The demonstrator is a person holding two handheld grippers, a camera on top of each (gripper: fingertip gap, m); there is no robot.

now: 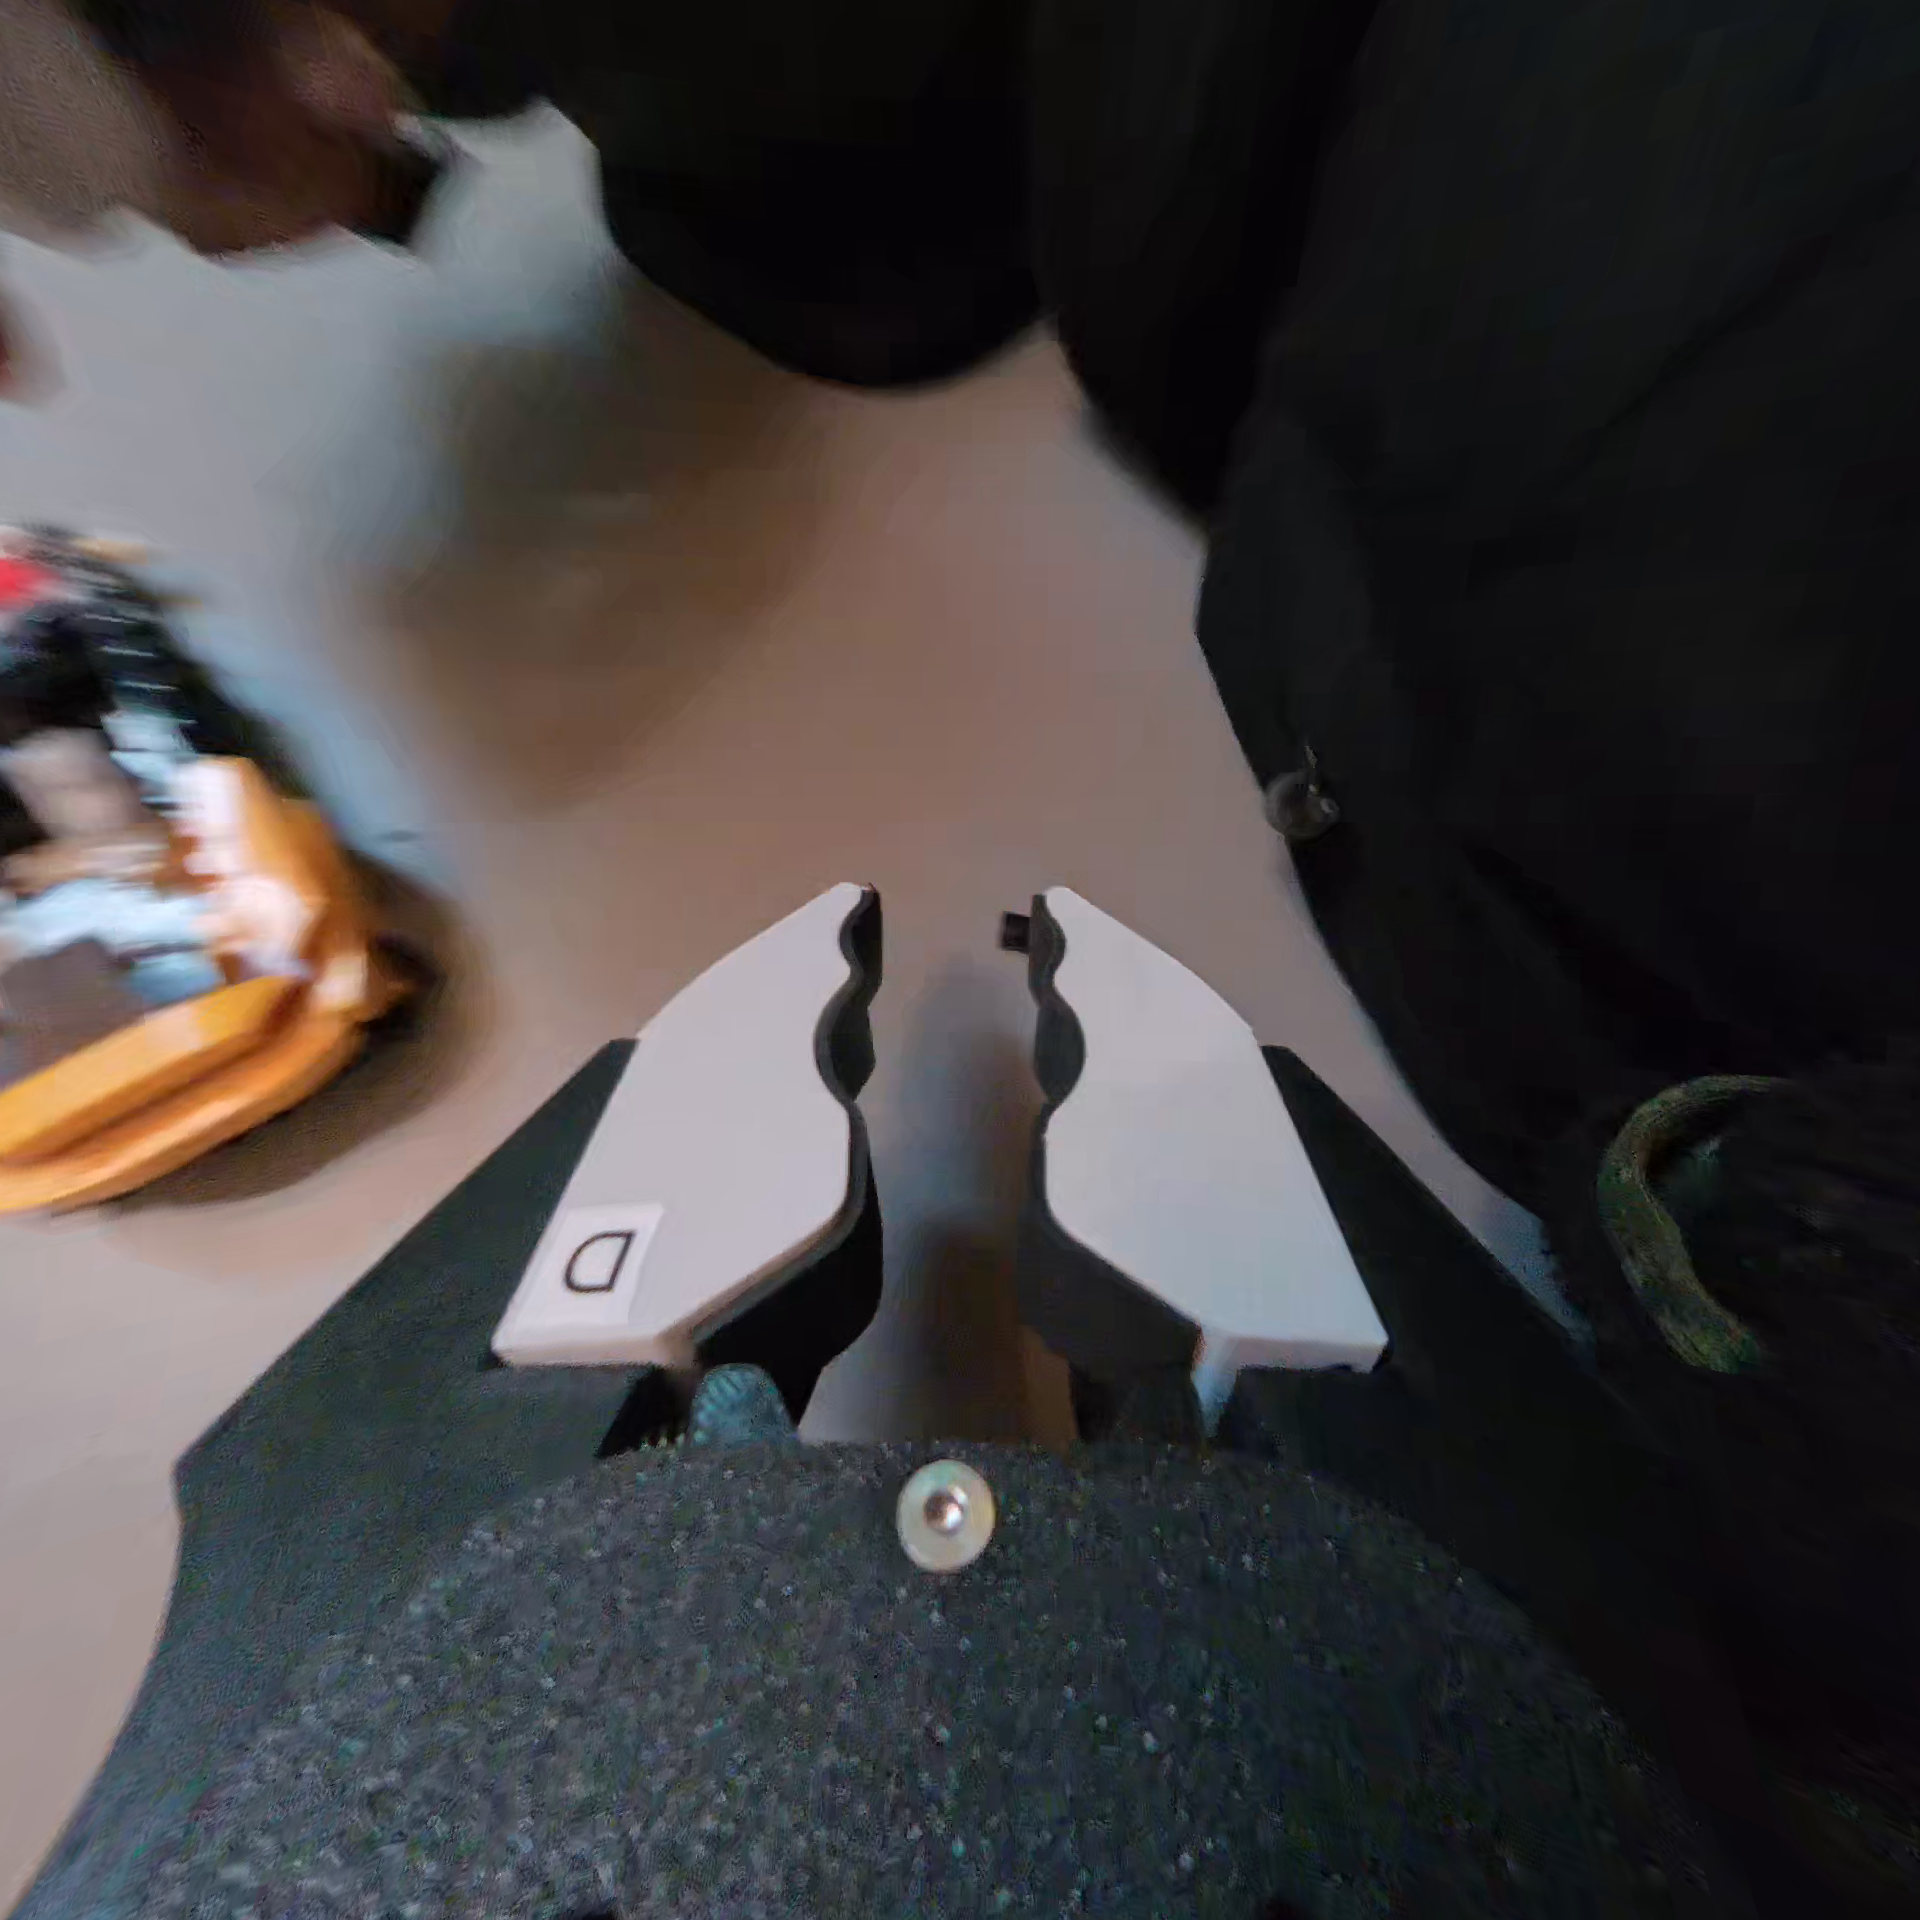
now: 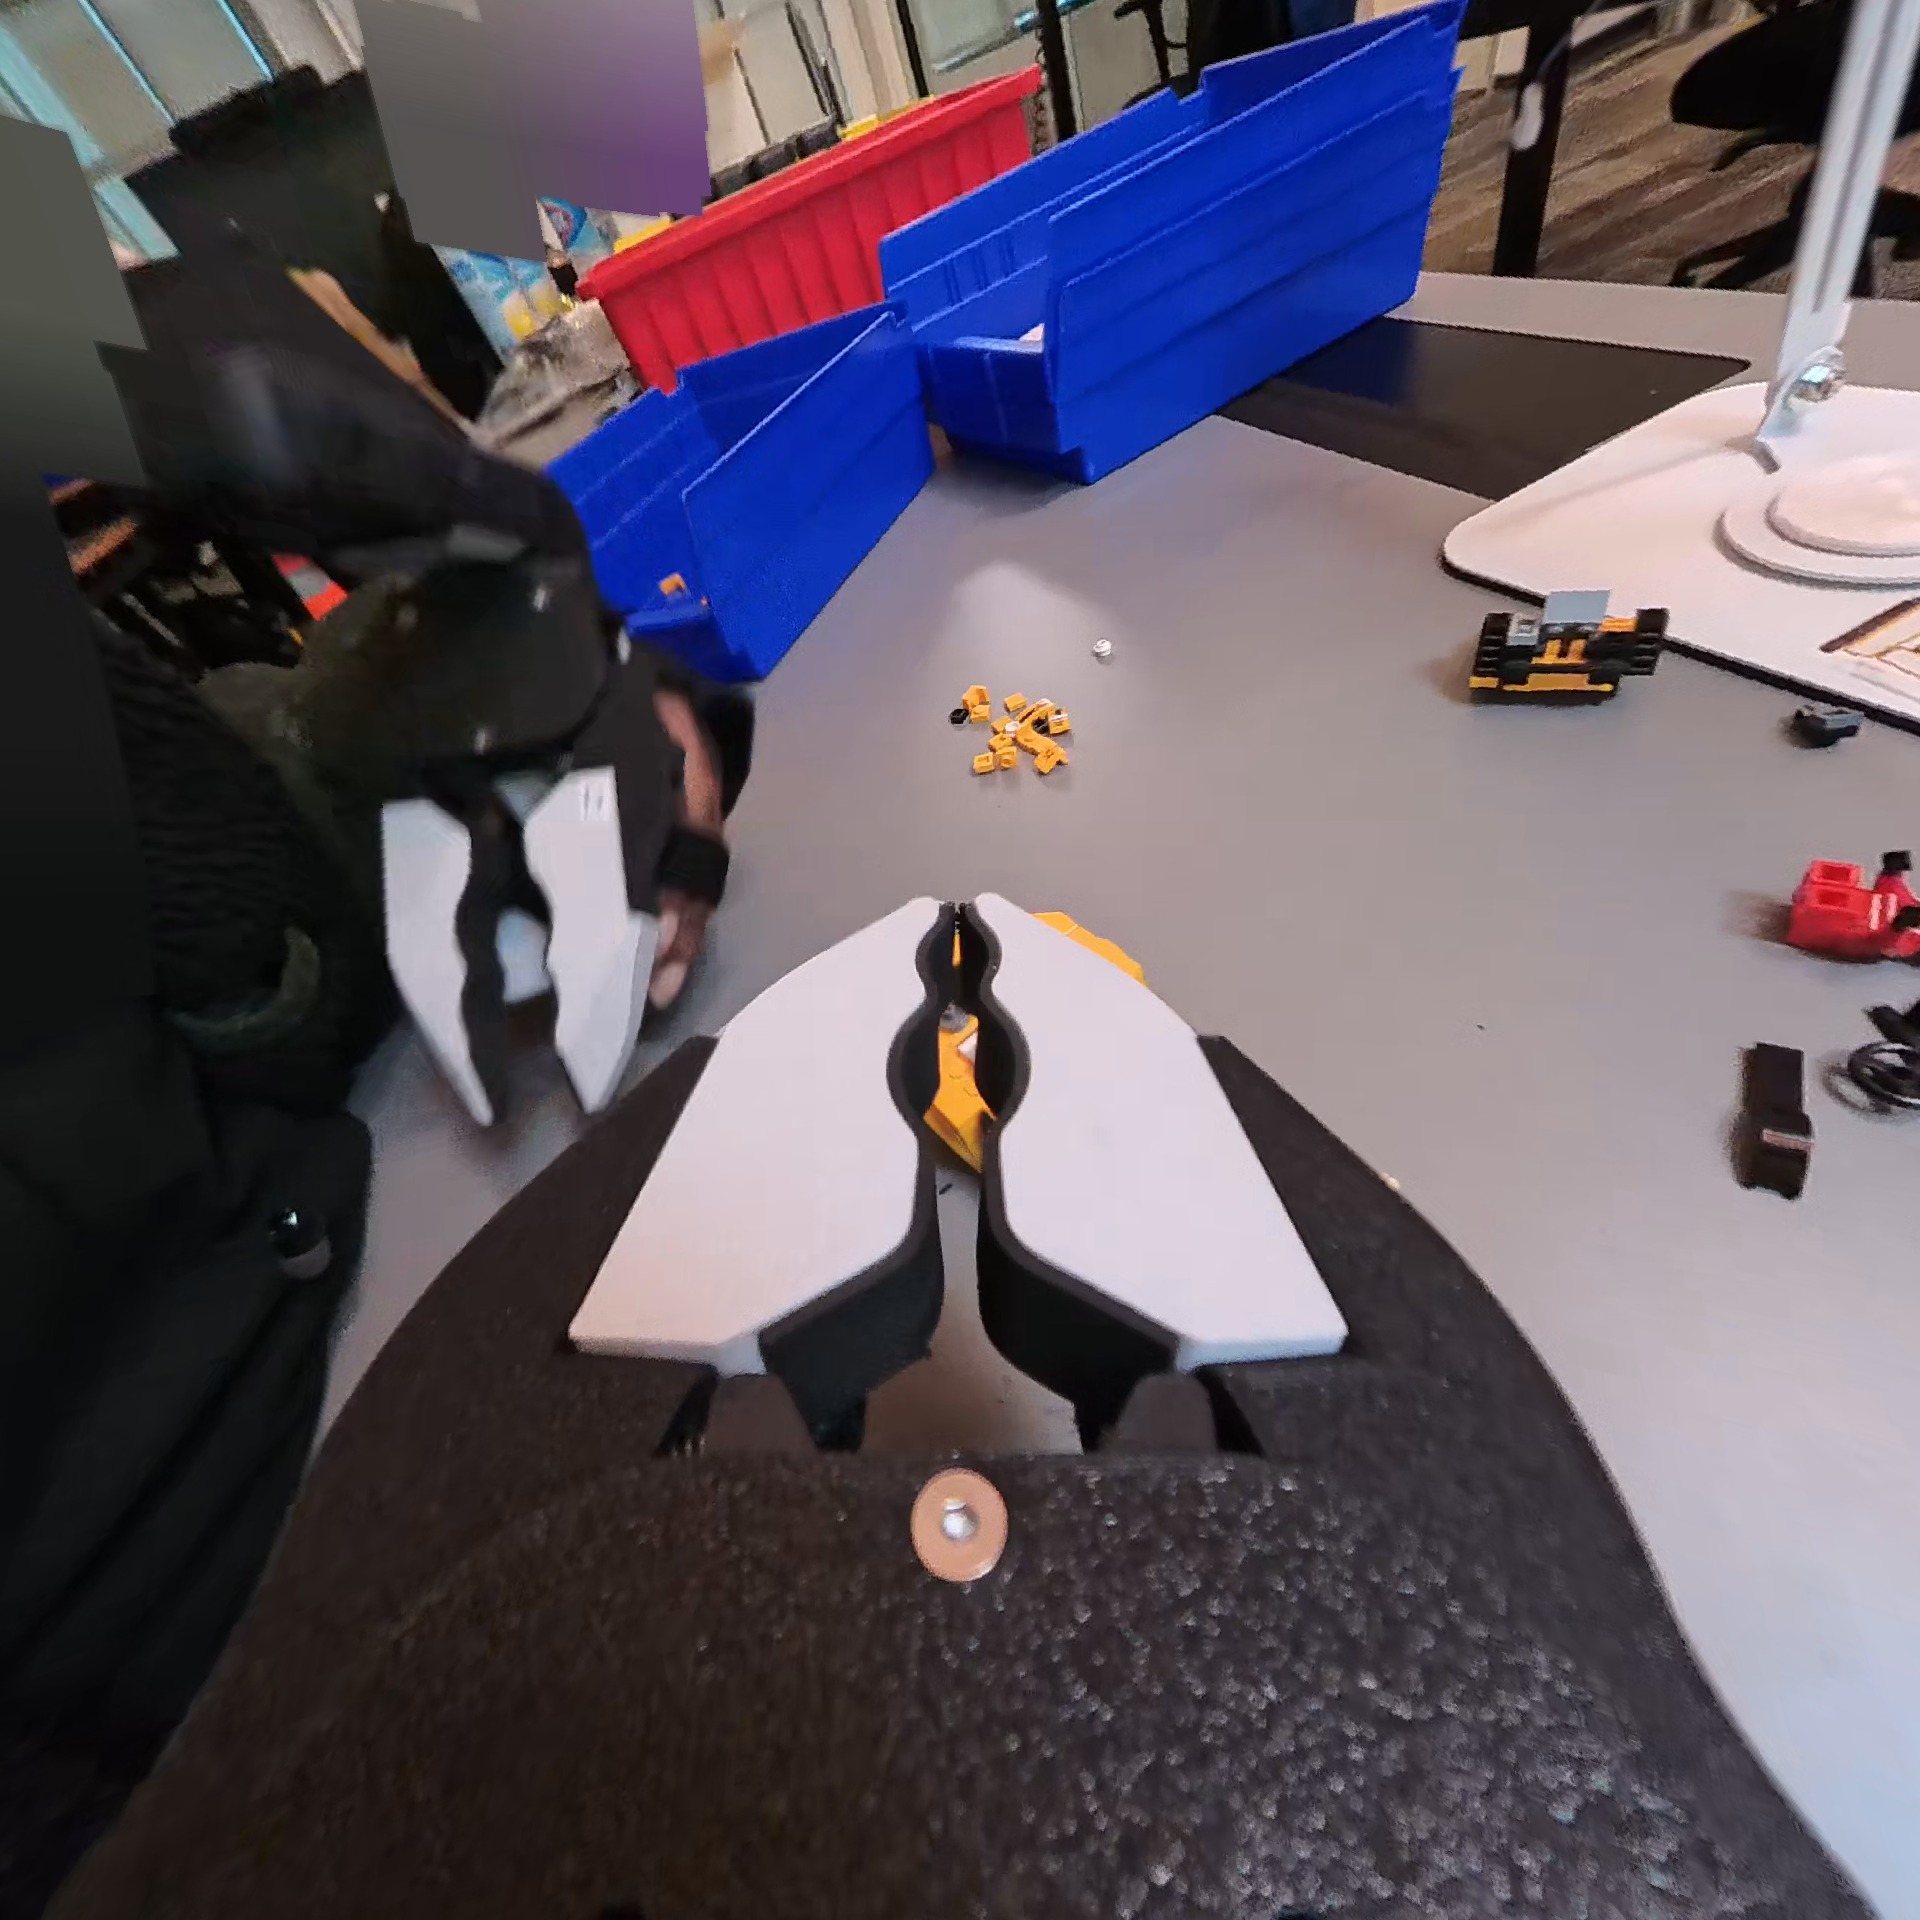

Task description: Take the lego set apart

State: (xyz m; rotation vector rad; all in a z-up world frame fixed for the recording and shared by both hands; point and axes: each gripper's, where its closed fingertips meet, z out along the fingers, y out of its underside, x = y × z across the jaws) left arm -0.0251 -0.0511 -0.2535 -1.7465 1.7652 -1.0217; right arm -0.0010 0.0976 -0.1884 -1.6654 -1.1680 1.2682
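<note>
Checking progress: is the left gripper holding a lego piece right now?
No. The left gripper has its fingers apart with only bare table between them.

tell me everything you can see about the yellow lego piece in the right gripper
The yellow lego piece is a small chunk of what looks like glossy plastic, built from several bricks, with a pale patch near its top. The right gripper is shut on it: it shows through the wavy gap between the fingers, and a yellow corner sticks out past the right finger. It appears to be held above the grey table, though most of it is hidden, so its full shape cannot be told.
</note>
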